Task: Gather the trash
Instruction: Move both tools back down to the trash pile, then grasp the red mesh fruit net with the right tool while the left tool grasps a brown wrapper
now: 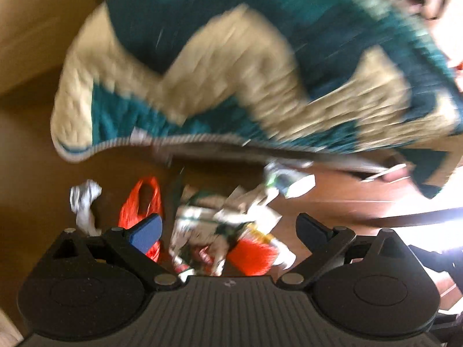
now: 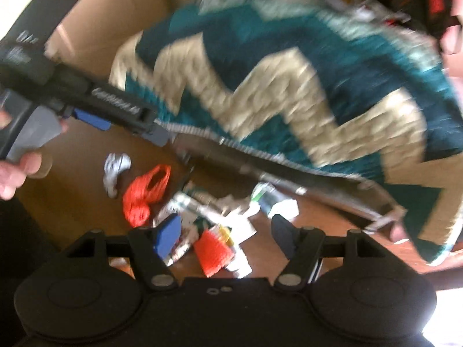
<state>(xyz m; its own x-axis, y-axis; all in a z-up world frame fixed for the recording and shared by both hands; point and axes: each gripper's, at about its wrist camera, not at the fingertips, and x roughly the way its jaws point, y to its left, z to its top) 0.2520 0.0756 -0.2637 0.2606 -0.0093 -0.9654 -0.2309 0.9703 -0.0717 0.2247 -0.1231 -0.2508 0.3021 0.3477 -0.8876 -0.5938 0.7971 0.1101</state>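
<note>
Both grippers, the left gripper (image 1: 228, 230) and the right gripper (image 2: 227, 235), hung wide open and empty over scattered wrappers (image 1: 231, 225) and an orange plastic bag (image 1: 141, 202) on the brown floor (image 1: 43, 156) beside a teal-and-cream quilt (image 1: 202, 72), apparently poised for a first pickup needing a steady descent.

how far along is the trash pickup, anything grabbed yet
Nothing looks collected yet. Both the left tongs and right tongs are open and empty above the litter. Left to pick up: the orange mesh bag, crumpled white paper and torn wrappers on the brown floor.
</note>
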